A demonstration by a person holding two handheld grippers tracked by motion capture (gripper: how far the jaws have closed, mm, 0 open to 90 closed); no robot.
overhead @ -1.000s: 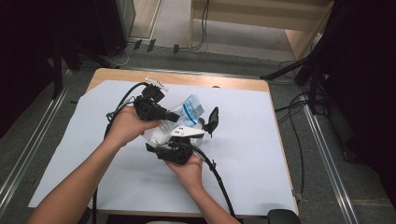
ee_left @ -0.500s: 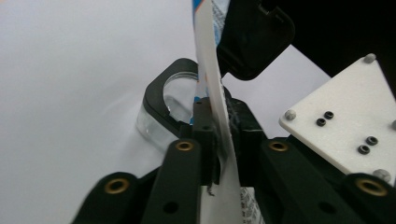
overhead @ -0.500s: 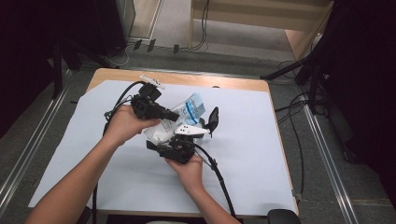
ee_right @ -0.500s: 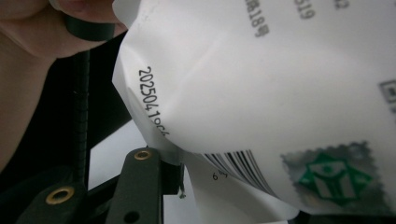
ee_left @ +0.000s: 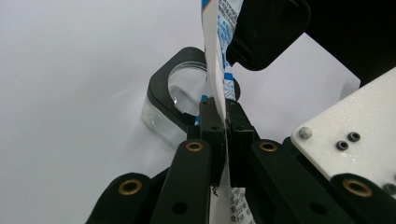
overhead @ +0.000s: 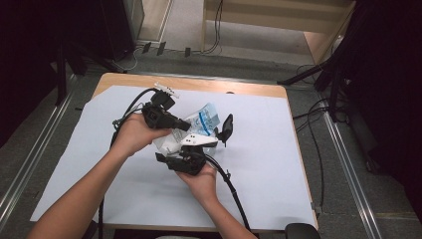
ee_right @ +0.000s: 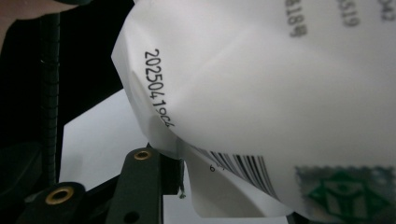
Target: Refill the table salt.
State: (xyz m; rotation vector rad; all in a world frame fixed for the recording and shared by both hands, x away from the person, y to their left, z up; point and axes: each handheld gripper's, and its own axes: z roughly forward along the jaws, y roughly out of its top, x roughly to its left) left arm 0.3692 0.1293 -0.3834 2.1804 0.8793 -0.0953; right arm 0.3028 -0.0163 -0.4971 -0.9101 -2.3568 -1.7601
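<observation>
High view, table: we saw a wooden table [overhead: 239, 88] with a big, smooth white sheet [overhead: 268, 174] spread flat over most of it.
High view, packet: a thin, crinkly packet [overhead: 205, 118], white with blue print, was up off the sheet near the middle of the table, between the two tools.
High view, left gripper: the left gripper [overhead: 185, 126] was black and chunky, and its tip touched the packet.
High view, right gripper: the right gripper [overhead: 209, 142] had a white speckled plate on top and sat just under the packet.
High view, black thing: a small black piece [overhead: 227, 127] stood just right of the packet.
Left gripper view, grip: the two black jaws were pressed together on the flat edge of the packet [ee_left: 219, 70], which stood up like a thin strip.
Left gripper view, behind: a clear, round, glassy thing in a black frame [ee_left: 180, 100] lay on the white sheet just past the jaws.
Right gripper view, packet: the packet [ee_right: 280, 93] looked soft and creased, with black numbers, a barcode and a green mark.
Right gripper view, grip: we saw one black jaw at the packet's lower edge; we could not tell if the jaws pinched it.
</observation>
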